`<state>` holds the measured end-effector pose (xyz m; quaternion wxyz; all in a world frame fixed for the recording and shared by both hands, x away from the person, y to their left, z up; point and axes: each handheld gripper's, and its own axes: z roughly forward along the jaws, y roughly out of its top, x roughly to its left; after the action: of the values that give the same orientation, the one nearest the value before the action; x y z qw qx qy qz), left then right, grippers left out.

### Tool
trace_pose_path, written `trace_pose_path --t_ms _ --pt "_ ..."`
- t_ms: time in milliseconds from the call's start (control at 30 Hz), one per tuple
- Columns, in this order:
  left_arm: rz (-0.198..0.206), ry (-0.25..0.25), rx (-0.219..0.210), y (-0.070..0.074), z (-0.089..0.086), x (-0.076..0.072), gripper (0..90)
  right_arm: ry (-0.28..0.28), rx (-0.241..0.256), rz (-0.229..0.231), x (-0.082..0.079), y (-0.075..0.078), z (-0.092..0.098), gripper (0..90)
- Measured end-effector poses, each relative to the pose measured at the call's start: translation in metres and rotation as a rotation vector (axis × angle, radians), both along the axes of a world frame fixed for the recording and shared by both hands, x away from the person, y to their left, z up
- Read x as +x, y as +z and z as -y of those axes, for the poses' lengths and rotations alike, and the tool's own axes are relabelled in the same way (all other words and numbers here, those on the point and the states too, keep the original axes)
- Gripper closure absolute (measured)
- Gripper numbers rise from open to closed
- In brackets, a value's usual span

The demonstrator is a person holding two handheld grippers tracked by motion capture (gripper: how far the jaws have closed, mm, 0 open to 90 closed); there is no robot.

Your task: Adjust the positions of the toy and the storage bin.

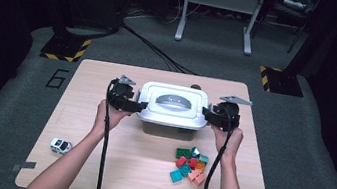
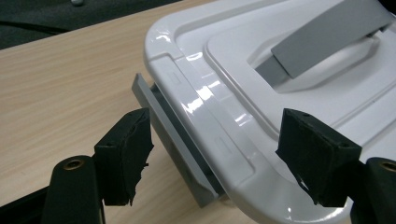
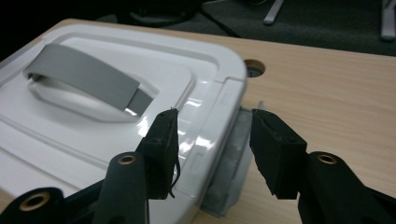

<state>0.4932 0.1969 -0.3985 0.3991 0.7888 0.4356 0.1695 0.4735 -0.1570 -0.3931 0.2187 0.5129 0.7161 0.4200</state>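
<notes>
A white box (image 1: 172, 106) with a grey handle (image 1: 174, 100) on its lid stands in the middle of the table (image 1: 95, 164). My left gripper (image 1: 138, 105) is at the box's left end. Its jaws are open and straddle the lid's rim (image 2: 219, 121) and the grey latch (image 2: 173, 135), which stands out from the rim. At the right end my right gripper (image 1: 205, 114) is open too. One of its jaws is over the lid (image 3: 107, 126), the other outside the grey latch (image 3: 229, 163).
A pile of several coloured bricks (image 1: 190, 165) lies in front of the box to the right. A small white toy car (image 1: 60, 145) sits near the table's front left. A round cable hole (image 3: 254, 67) is in the table behind the box.
</notes>
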Motion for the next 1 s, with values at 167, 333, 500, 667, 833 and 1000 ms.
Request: trace_pose_path --t_ms 167,333,500,667,833,1000 --pt "0.003 0.010 -0.015 -0.002 0.002 0.004 30.1 -0.065 -0.035 -0.043 0.001 -0.001 0.008 58.3" --pt "-0.028 0.005 -0.033 -0.007 -0.001 0.005 40.0 -0.087 -0.046 -0.118 0.008 -0.013 0.007 70.4" --pt "-0.033 0.013 -0.067 -0.007 -0.003 0.002 41.1 -0.090 -0.040 -0.148 0.012 -0.022 0.003 77.8" --pt "-0.036 0.028 -0.065 -0.007 -0.005 -0.005 41.5 -0.087 -0.037 -0.153 0.018 -0.023 0.002 78.9" --pt "-0.034 0.043 -0.065 -0.006 -0.008 -0.016 42.0 -0.050 -0.039 -0.158 0.027 -0.023 0.000 79.5" --pt "-0.022 0.065 -0.081 -0.006 -0.009 -0.023 42.2 -0.051 -0.032 -0.166 0.033 -0.023 -0.006 79.6"
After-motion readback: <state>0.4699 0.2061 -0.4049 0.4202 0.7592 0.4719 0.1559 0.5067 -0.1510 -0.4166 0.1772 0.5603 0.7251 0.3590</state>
